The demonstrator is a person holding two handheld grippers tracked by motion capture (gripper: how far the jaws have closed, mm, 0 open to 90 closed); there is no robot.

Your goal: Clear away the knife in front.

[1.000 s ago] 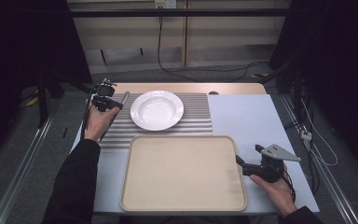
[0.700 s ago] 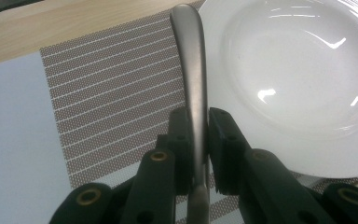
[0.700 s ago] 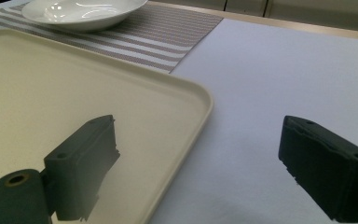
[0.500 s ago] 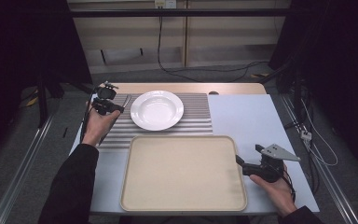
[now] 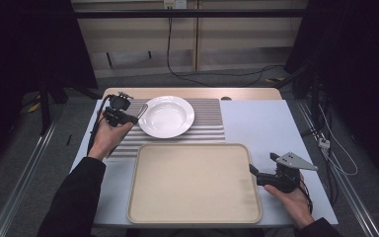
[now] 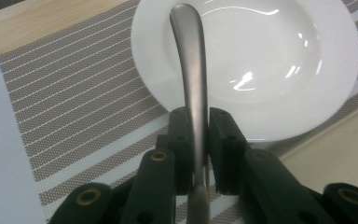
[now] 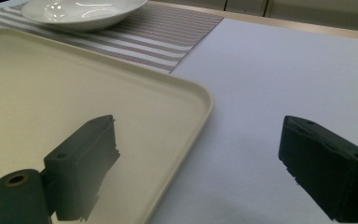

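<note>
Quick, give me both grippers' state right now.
Left gripper: shut on a metal utensil handle reaching over the white plate.
Right gripper: open, holding nothing, at the tray's edge.

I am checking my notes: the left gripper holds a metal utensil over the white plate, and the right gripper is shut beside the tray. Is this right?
Not quite. The right gripper is open: the right gripper view shows its jaws wide apart by the tray. The rest holds.

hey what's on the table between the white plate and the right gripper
In the high view, the beige tray lies between the white plate and the right gripper; a strip of striped placemat shows just past the plate. The tray itself is bare.
</note>
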